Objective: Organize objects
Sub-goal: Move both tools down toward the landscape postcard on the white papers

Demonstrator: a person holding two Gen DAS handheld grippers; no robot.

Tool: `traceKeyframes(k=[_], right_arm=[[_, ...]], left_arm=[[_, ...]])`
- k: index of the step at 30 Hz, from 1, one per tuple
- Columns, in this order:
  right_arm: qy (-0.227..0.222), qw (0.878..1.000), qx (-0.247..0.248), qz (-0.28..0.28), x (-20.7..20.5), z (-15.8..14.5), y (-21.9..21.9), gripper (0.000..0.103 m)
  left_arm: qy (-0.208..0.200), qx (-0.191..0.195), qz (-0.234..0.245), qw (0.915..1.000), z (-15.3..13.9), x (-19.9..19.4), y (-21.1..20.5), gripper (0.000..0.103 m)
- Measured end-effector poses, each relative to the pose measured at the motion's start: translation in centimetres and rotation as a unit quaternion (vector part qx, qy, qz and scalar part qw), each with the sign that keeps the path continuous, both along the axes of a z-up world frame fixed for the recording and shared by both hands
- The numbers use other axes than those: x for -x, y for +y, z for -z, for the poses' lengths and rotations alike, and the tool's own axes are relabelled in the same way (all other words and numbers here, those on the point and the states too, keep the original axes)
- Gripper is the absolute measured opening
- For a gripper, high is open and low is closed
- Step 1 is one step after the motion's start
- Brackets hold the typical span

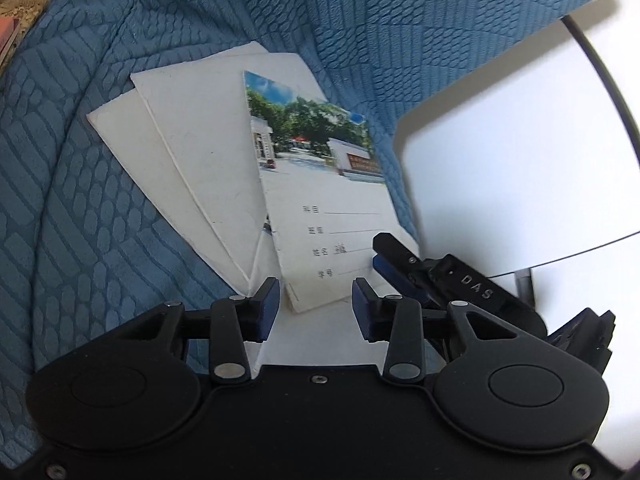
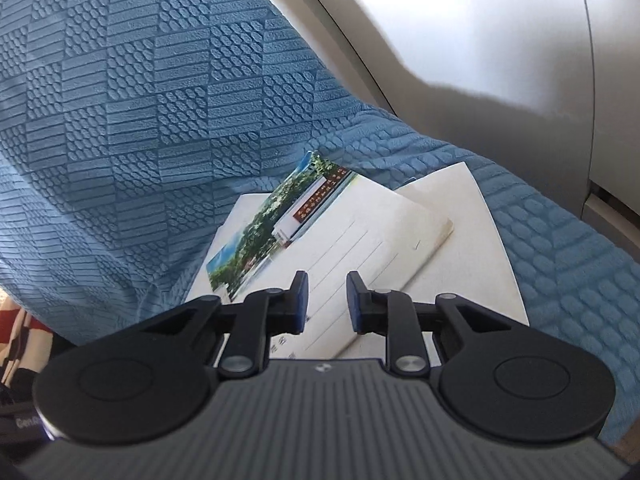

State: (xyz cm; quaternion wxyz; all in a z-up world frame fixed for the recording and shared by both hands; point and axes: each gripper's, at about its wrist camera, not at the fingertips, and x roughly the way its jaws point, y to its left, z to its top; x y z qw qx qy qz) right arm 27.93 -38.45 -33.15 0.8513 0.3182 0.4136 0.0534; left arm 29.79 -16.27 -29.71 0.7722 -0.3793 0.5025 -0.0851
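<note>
Two thin paper notebooks (image 1: 320,184) are lying fanned on quilted blue fabric (image 1: 100,200); left gripper (image 1: 316,304) and right gripper (image 2: 327,300) are hovering, jaws apart, gripping nothing.

You can't read the blurred print on the booklet (image 1: 320,200); it hides much of the white sheets (image 1: 192,152), and the red-and-white thing (image 2: 16,328) is cut off at left.

Right gripper (image 2: 327,300) sits low over a notebook (image 2: 360,236) with a photo cover, jaws partly apart, blue pads (image 2: 302,300) either side of the cover's near edge with a gap showing, not pressing on it. Notebook lies fanned on white booklets (image 2: 472,232) on a blue textured cloth (image 2: 140,120). Pale wall (image 2: 480,32) behind.
</note>
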Motion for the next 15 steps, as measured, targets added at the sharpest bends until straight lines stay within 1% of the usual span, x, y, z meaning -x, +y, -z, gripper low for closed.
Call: traceKeyframes(k=[3, 5, 6, 8, 11, 15], right_arm=[[0.014, 1.000, -0.021, 0.006, -0.5, 0.6, -0.2, 0.022], [0.016, 0.999, -0.031, 0.010, -0.6, 0.9, -0.3, 0.019], [0.018, 0.999, -0.039, 0.013, -0.6, 1.0, -0.4, 0.019], [0.022, 0.997, -0.067, 0.019, -0.5, 1.4, -0.8, 0.018], [0.028, 0.994, -0.101, 0.034, -0.4, 2.1, -1.4, 0.014], [0.033, 0.988, -0.142, 0.048, -0.3, 3.1, -2.2, 0.012]], left_arm=[[0.010, 0.002, 0.008, 0.9999, 0.6, -0.3, -0.5, 0.037], [0.006, -0.003, 0.006, 1.0000, 0.5, -0.5, -0.8, 0.038], [0.005, -0.007, 0.006, 0.9999, 0.4, -0.6, -0.9, 0.038], [0.005, -0.009, 0.005, 0.9999, 0.4, -1.0, -1.0, 0.042], [0.008, 0.004, -0.002, 1.0000, 0.5, -1.4, -0.9, 0.046], [0.014, 0.021, -0.008, 0.9997, 0.3, -1.7, -0.6, 0.049]])
